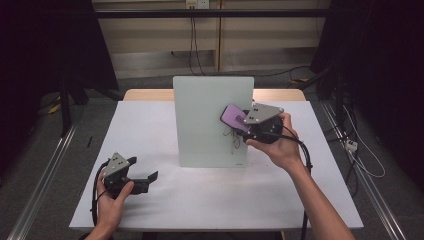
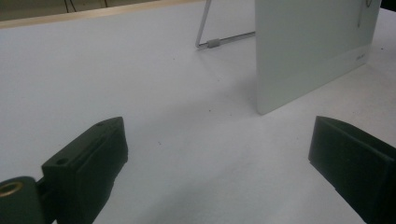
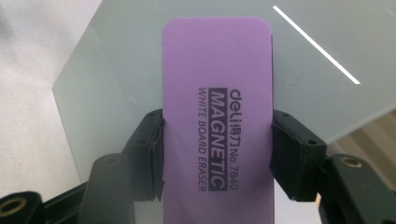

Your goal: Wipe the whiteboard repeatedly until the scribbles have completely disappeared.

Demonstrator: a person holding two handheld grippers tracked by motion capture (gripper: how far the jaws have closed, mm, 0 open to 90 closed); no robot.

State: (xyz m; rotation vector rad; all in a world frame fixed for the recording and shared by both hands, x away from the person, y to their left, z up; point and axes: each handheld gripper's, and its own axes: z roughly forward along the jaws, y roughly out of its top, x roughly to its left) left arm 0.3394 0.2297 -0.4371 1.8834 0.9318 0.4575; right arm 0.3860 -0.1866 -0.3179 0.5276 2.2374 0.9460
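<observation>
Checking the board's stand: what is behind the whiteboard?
Behind the whiteboard a thin metal support leg rests on the table. The board hides the rest of it.

In my right gripper view, the purple eraser [image 3: 217, 116] carries dark print running lengthwise: "deli" with some small characters I cannot make out, then "No.7840", "MAGNETIC" in light letters on a dark bar, and "WHITE BOARD ERASER". I note a faint small mark near the lower corner of the whiteboard [image 2: 317, 56], too small to read.
</observation>
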